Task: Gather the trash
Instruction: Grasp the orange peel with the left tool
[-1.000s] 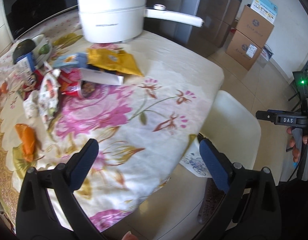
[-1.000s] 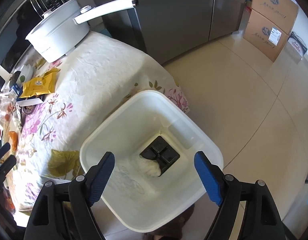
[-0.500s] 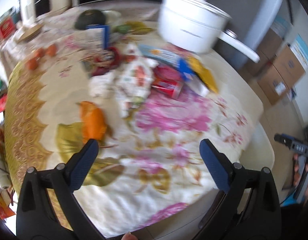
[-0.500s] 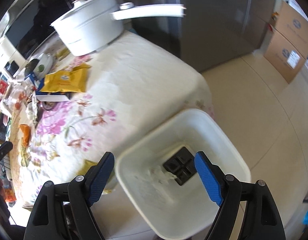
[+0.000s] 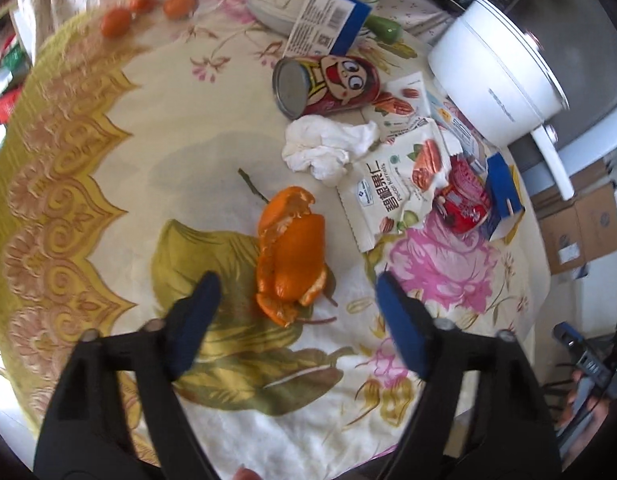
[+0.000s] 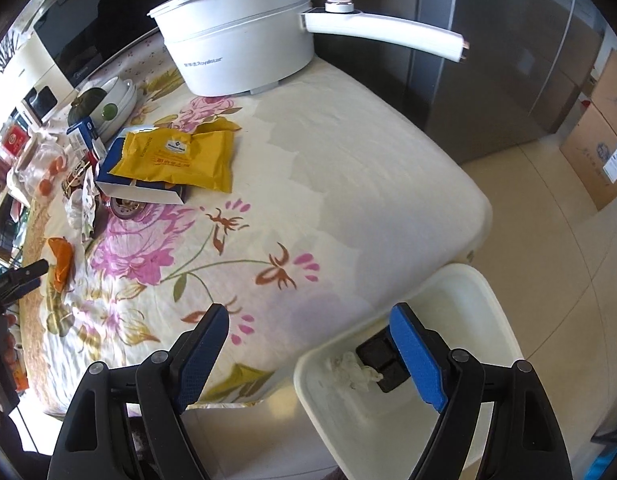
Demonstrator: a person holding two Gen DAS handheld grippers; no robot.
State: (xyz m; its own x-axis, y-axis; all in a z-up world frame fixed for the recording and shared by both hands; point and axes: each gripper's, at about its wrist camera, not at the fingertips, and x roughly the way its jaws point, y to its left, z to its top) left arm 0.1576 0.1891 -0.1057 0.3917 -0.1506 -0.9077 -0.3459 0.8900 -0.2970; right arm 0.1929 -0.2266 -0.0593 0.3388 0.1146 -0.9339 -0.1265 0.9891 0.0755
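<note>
An orange peel (image 5: 290,256) is seen just ahead of the left tongs (image 5: 294,292), long axis pointing away; jaws closing, nothing gripped. The farther right tongs (image 6: 308,334) are held open, empty.

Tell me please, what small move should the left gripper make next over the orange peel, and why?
Probably lower the left gripper a little further so its closing jaws straddle the orange peel. The peel lies loose on the tablecloth just ahead of the fingertips, not yet between the pads, and nothing is held.
</note>
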